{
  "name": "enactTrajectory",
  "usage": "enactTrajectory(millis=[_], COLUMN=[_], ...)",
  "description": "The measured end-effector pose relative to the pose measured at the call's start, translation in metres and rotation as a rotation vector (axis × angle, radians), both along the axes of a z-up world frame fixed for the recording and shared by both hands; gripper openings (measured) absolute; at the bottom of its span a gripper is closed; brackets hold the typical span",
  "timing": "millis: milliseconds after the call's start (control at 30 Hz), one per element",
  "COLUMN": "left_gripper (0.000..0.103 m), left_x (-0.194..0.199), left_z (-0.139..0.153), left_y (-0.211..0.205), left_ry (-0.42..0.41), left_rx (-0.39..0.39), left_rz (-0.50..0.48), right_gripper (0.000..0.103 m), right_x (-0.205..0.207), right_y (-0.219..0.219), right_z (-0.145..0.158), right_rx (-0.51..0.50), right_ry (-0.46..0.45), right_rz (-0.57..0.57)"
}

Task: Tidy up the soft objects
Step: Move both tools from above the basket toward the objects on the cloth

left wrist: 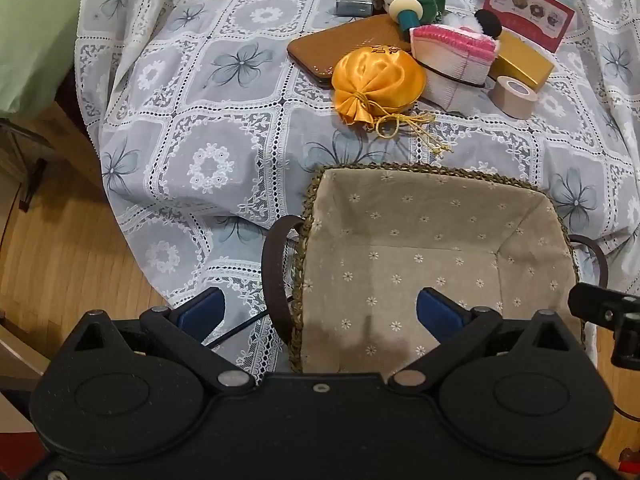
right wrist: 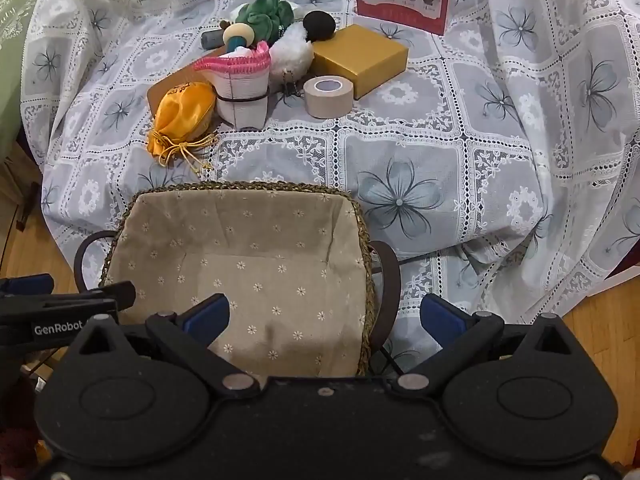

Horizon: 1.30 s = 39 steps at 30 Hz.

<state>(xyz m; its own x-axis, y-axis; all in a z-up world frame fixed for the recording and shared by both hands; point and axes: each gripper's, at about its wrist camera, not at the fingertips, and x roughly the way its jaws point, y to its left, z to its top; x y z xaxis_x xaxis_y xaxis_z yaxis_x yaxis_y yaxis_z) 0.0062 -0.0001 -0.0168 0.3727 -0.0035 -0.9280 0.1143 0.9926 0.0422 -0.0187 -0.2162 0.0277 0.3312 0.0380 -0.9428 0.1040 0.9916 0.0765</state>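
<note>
Hovering at the table's near edge, the left gripper [left wrist: 320, 312] and right gripper [right wrist: 326, 314] both hang spread apart, grasping nothing, over the fabric-lined basket [left wrist: 440, 216]. Only the left view shows the brown case [left wrist: 340, 46] plainly; the right view hides most of it behind the orange satin pouch [right wrist: 182, 114]. The white plush [right wrist: 292, 54] (barely glimpsed from the left) sits toward the far edge beside the green plush toy [right wrist: 266, 14]. The folded pink-trimmed cloth [right wrist: 242, 80], banded and tidy, leans by the tape roll [right wrist: 328, 96] and gold box [right wrist: 360, 58]. A red carton [right wrist: 404, 2] stands behind.
</note>
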Motion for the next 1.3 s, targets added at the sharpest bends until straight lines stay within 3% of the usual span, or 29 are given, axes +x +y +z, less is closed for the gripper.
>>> enactTrajectory(millis=[700,1067,1300], left_gripper=[0.099,0.098,0.098], left_x=[0.007,0.009,0.015], left_z=[-0.003,0.006,0.012], left_y=[0.002,0.001,0.0], left_ry=[0.014,-0.044,-0.071], left_rx=[-0.011,-0.028,-0.052], left_rz=[0.02,0.016,0.018], right_gripper=[0.102,0.101,0.096], right_x=[0.008,0.01,0.016], right_y=[-0.002,-0.004,-0.005], right_z=[-0.008,-0.004,-0.013], right_rx=[0.015,0.077,0.125], right_ry=[0.014,-0.034,0.03], right_rz=[0.007,0.02,0.022])
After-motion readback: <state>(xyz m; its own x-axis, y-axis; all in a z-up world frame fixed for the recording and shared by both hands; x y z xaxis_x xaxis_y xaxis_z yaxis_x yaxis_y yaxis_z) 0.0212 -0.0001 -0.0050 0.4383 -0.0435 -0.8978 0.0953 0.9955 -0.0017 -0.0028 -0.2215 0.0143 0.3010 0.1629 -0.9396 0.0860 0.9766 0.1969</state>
